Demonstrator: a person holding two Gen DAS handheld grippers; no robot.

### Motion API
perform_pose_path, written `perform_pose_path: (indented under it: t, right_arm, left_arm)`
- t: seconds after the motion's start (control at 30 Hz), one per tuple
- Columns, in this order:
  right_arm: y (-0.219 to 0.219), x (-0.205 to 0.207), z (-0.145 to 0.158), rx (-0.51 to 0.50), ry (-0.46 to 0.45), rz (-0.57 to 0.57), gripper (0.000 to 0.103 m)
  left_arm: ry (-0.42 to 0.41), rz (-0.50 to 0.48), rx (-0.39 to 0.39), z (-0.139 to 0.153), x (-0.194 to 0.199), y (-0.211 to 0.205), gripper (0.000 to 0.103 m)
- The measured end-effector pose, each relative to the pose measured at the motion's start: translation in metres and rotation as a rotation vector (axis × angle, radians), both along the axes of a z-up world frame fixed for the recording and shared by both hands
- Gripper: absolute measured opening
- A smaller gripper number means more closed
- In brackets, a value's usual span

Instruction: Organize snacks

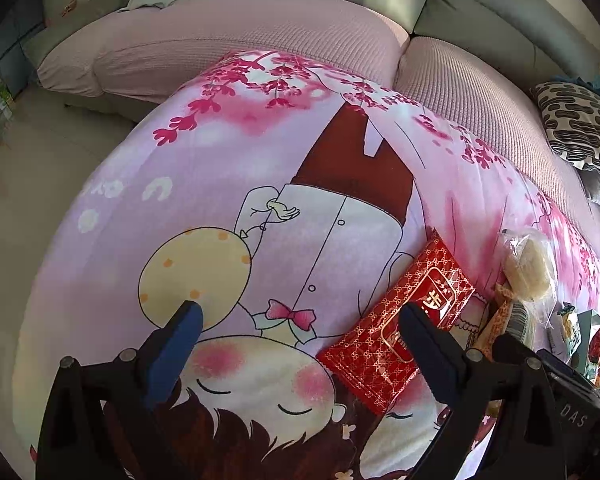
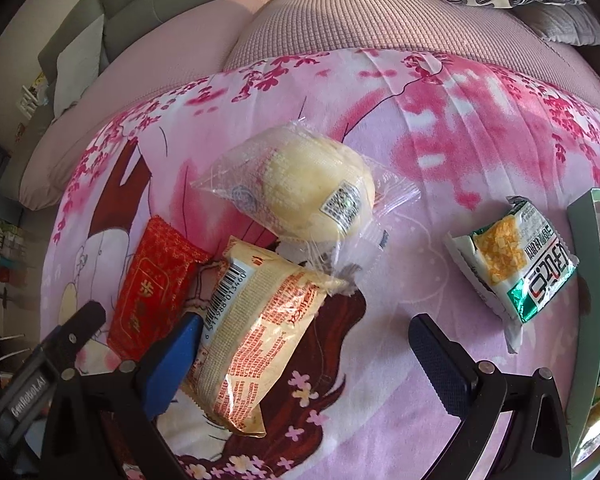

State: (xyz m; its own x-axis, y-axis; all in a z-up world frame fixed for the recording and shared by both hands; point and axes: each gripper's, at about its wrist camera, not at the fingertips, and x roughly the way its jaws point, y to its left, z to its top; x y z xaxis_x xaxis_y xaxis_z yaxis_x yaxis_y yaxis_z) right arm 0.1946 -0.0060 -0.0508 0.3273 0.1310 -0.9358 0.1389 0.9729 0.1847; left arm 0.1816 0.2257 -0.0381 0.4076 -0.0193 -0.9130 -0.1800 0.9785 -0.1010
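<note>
**Asker:** Pink everywhere, I gather. What is the surface?

**Describer:** A pink cartoon-print blanket (image 2: 440, 152) spread flat, with a pale pink sofa cushion (image 2: 380, 20) behind it. Four snacks lie on it. A red foil packet (image 2: 150, 292) is on the left. Just beside it is a beige printed packet (image 2: 260, 332), barcode up. A clear-wrapped yellow bun (image 2: 312, 184) overlaps that packet's far end. A green and white packet (image 2: 512, 264) lies well apart, near a pale green box (image 2: 584, 280) at the right edge.

**Asker:** And the claws?

**Describer:** The left gripper (image 1: 302, 324) has its fingers spread wide, holding nothing, one finger over the red packet. The right gripper (image 2: 306, 334) is likewise spread, empty, its left finger beside the beige packet.
</note>
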Motion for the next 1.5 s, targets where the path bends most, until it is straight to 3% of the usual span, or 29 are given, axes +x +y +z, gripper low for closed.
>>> perform_pose_path:
  t: [0.37, 0.93, 1.13, 1.5]
  right_arm:
    - [-0.016, -0.024, 0.008, -0.089, -0.035, 0.063, 0.103]
    - [-0.032, -0.041, 0.005, -0.115, -0.037, 0.069, 0.103]
    - [-0.024, -0.039, 0.001, -0.136, -0.033, 0.095, 0.103]
    - [-0.007, -0.038, -0.007, -0.185, -0.035, 0.137, 0.103]
  left_arm:
    - [-0.004, -0.086, 0.003, 0.000, 0.004, -0.022, 0.098]
    - [0.046, -0.211, 0.032, -0.018, 0.012, -0.066, 0.098]
    - [0.054, -0.206, 0.072, -0.023, 0.017, -0.072, 0.098]
    - [0.022, -0.161, 0.008, -0.013, 0.018, -0.058, 0.098]
